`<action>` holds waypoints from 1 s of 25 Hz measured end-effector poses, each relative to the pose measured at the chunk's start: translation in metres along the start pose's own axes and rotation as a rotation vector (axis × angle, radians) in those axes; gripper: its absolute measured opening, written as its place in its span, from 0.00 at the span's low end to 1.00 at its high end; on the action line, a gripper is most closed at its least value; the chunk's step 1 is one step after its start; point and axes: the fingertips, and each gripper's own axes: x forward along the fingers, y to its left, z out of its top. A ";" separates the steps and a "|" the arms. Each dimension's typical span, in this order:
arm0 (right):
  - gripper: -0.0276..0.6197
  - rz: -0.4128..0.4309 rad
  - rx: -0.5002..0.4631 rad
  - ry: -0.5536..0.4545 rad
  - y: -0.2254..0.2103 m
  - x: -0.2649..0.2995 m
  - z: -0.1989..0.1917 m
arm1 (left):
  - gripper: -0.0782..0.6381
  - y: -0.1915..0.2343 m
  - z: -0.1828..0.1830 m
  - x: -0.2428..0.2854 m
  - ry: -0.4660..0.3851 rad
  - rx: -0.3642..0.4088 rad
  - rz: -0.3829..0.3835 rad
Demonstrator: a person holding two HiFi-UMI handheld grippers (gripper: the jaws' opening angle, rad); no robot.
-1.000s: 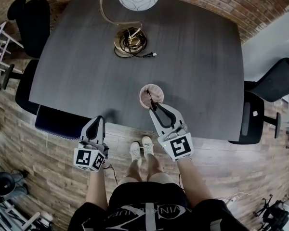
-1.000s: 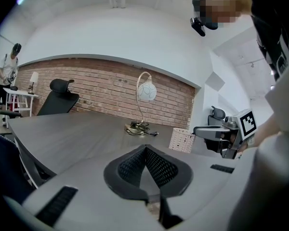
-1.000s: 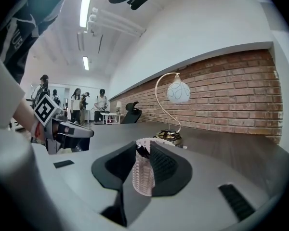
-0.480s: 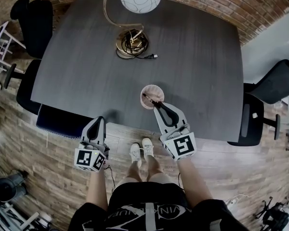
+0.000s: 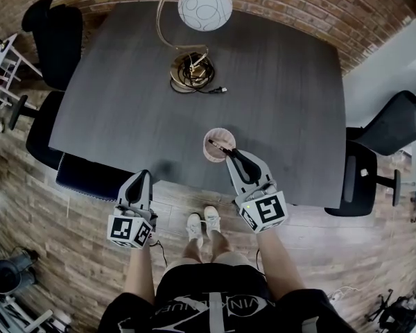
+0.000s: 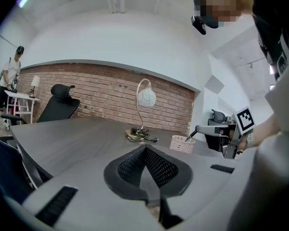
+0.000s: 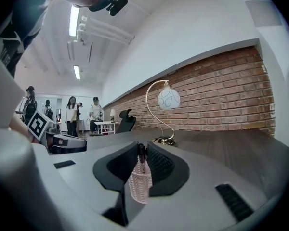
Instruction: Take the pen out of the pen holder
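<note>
A pale pink mesh pen holder (image 5: 218,132) stands near the front edge of the dark table (image 5: 125,103). A black pen (image 5: 217,145) leans out of it toward my right gripper (image 5: 229,154), whose pads are shut on the pen's upper end. In the right gripper view the pen (image 7: 141,154) sits pinched between the jaws, with the holder (image 7: 139,186) hanging below them. The left gripper view shows the holder (image 6: 182,144), the pen (image 6: 190,137) and the right gripper (image 6: 199,129) from the side. My left gripper (image 5: 141,177) hangs off the table's front edge, jaws together and empty.
A lamp with a white globe (image 5: 205,7) and a coiled black cable (image 5: 192,73) at its base stand at the table's far side. Black office chairs (image 5: 59,37) (image 5: 395,123) flank the table. Several people (image 7: 72,113) stand far behind the left gripper (image 7: 62,143).
My right gripper has closed on the pen's upper end and risen slightly with it, tilting the pen toward me. The left gripper has stayed put.
</note>
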 end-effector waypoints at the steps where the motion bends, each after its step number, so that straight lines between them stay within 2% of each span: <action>1: 0.15 -0.002 0.005 0.002 -0.001 -0.001 0.002 | 0.13 0.000 0.001 0.000 -0.005 0.002 -0.002; 25: 0.15 -0.025 0.024 -0.039 -0.007 -0.029 0.049 | 0.13 -0.004 0.036 -0.004 -0.054 0.021 -0.028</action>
